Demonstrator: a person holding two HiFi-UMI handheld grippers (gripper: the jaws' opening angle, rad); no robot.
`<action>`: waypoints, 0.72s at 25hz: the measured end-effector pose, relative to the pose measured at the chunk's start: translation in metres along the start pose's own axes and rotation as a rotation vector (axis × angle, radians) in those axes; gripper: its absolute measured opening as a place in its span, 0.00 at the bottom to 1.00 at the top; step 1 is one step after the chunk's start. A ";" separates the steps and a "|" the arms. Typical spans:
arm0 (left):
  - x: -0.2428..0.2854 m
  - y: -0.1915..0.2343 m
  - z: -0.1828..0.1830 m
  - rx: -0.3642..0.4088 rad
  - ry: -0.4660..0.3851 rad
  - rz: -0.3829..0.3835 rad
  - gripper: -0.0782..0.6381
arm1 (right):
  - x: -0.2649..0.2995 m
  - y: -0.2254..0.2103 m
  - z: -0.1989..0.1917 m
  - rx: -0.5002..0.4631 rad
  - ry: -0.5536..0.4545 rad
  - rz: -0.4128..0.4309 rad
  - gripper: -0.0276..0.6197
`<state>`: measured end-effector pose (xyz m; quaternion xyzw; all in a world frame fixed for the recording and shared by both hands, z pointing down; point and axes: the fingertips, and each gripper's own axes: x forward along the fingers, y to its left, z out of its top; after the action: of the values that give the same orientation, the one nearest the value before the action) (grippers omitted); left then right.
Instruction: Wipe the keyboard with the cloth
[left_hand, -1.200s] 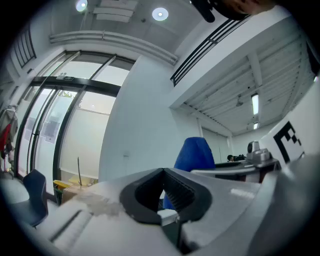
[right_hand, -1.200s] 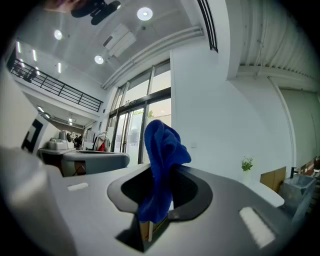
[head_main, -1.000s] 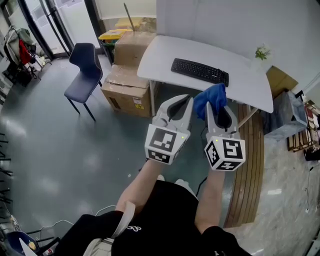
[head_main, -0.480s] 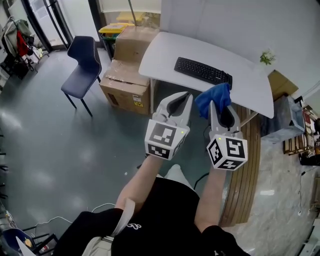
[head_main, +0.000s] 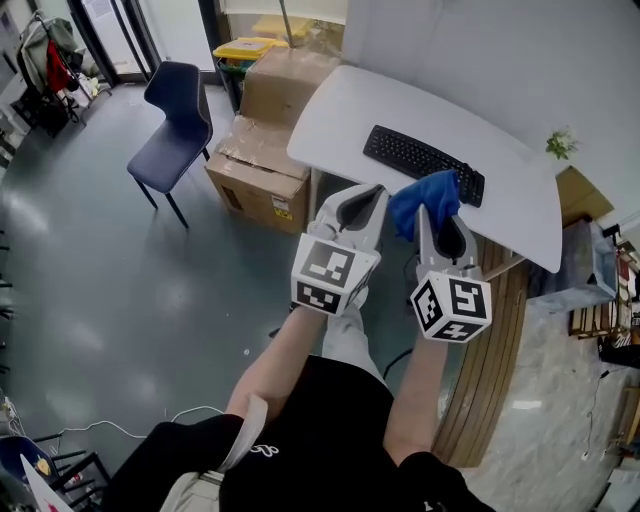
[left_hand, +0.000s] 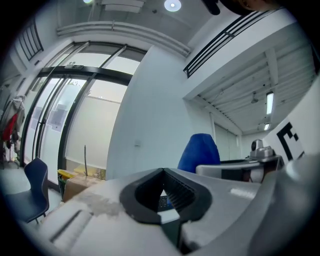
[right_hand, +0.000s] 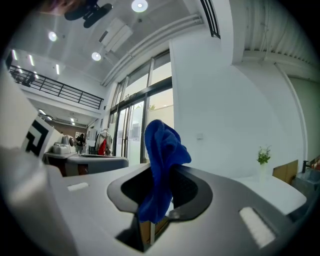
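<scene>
You have stepped closer over the last second: the keyboard (head_main: 423, 165) on the counter (head_main: 345, 105) sits nearer at 12 o'clock but still apart, right gripper (head_main: 438, 206) clamped on the cloth (head_main: 424, 194), left gripper (head_main: 365, 192) closed empty, wiping not begun.

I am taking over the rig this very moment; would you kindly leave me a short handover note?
Left gripper: shut, empty, in the air short of the white table.
Right gripper: shut on the blue cloth, beside the left one.
Keyboard: lies on the table ahead, not touched.
Done: cloth is gripped.
Left: bring the cloth to the keyboard and wipe it.
</scene>
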<state>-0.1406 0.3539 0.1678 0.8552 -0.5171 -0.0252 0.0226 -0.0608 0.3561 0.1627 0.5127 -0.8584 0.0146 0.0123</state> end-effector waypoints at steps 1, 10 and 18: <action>0.013 0.006 -0.003 0.005 0.013 0.003 0.09 | 0.012 -0.010 -0.001 0.011 -0.003 -0.004 0.19; 0.163 0.055 -0.057 -0.024 0.147 0.003 0.09 | 0.145 -0.102 -0.039 0.038 0.109 0.042 0.19; 0.283 0.084 -0.096 -0.058 0.242 -0.008 0.09 | 0.247 -0.176 -0.059 0.054 0.234 0.172 0.19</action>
<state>-0.0771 0.0649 0.2633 0.8530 -0.5065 0.0629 0.1094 -0.0227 0.0579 0.2323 0.4321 -0.8911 0.0985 0.0973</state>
